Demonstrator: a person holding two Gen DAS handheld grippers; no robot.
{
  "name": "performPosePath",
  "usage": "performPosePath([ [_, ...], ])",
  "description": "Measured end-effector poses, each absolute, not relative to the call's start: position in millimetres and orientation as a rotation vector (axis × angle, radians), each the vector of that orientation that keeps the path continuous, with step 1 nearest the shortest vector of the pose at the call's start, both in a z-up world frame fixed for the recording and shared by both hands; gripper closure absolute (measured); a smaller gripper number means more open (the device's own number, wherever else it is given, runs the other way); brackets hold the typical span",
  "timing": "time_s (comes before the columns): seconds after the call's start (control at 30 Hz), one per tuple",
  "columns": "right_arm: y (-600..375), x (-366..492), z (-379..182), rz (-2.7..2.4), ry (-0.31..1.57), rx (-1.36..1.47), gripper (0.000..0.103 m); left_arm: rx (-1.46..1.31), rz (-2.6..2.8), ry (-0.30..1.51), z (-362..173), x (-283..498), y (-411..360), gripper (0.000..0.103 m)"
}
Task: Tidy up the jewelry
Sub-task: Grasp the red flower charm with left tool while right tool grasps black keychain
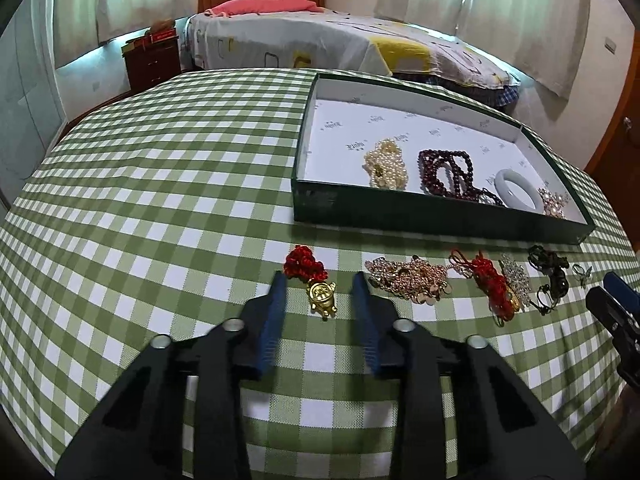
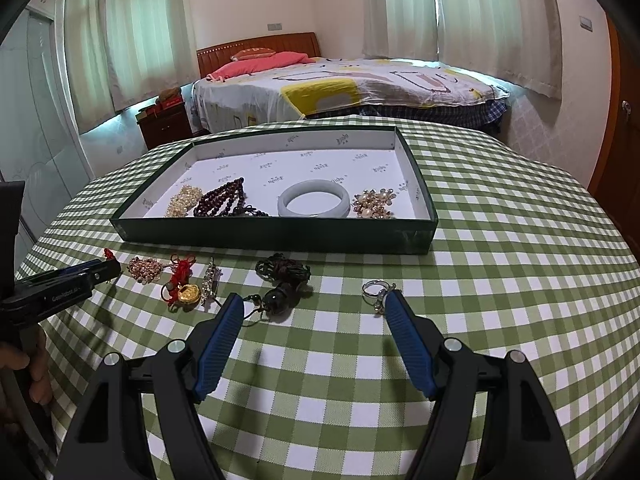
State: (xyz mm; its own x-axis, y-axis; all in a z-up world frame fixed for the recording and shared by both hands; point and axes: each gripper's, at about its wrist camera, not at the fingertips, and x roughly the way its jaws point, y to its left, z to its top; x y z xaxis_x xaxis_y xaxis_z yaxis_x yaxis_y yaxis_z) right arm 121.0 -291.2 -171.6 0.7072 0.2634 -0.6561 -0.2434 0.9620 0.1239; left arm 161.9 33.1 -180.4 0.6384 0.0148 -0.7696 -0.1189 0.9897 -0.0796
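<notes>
Blue-padded left gripper straddles the gold charm on its red cord, jaws apart, not yet pinching, near the table's front edge. Right gripper hangs wide open, empty. Green tray sits behind.

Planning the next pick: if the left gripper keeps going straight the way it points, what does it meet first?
Most likely the gold charm on the red knotted cord, lying on the checked cloth between the left gripper's fingers, not yet pinched. Depth is unclear.

Four jewelry pieces in tray; six on tablecloth.
</notes>
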Motion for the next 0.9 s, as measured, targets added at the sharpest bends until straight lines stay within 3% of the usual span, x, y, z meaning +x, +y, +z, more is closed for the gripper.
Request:
performPosePath([
  [0.13,-292.3,120.1,-170.1,0.277,0.728,0.032,0.032,-0.132,0.062,0.871,-181.2,159.0,35.0,0.089],
  [0.77,-273.9,132.0,-165.8,0.311,0.743,0.002,0.032,-0.122,0.045,0.842,-172.6,141.4,41.9,0.090],
  [0.83,-269.8,135.2,-167.5,0.316,0.750,-0.010,0.035,-0.121,0.047,0.839,-172.3,141.2,42.4,0.090],
  [0.9,-266.4,141.3,-171.7,0.314,0.772,-0.017,0.044,-0.122,0.048,0.835,-171.1,139.8,44.0,0.090],
])
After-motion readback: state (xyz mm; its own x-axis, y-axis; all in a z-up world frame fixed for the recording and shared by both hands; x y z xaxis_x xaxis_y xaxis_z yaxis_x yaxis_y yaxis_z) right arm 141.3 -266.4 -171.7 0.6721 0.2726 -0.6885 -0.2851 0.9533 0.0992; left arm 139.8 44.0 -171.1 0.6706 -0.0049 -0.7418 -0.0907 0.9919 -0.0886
